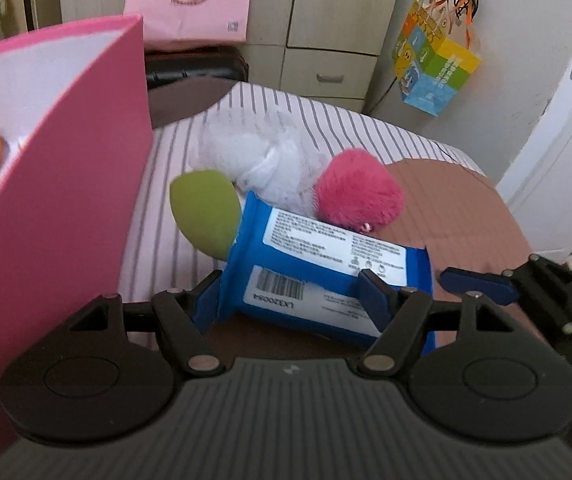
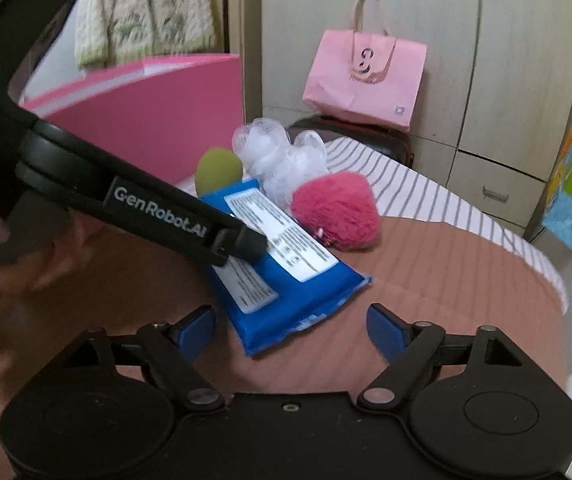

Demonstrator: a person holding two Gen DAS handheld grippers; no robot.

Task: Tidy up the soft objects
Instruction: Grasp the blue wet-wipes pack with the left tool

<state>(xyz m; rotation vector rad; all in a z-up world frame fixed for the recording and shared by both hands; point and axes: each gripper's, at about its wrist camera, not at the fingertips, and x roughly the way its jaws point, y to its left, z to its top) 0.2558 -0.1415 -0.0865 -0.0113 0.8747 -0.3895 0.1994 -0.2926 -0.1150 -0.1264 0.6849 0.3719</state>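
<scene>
Slippage was risked: blue soft plastic wipes pack (image 1: 318, 280) was clenched off-centre by left hand-held gripper (image 1: 290, 292); right hand-held gripper (image 2: 290, 324) was released

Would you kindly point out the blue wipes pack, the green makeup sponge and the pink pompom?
blue wipes pack (image 1: 318, 280), left wrist view, barcode side.
green makeup sponge (image 1: 204, 210), left wrist view, rounded body.
pink pompom (image 2: 336, 210), right wrist view, fluffy middle.

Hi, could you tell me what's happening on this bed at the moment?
A person is sorting soft items. The left gripper has its jaws around the blue wipes pack, which lies on the bed; whether they grip it is unclear. The right gripper waits open nearby. A green sponge, white mesh pouf and pink pompom lie beside the pink box.
</scene>
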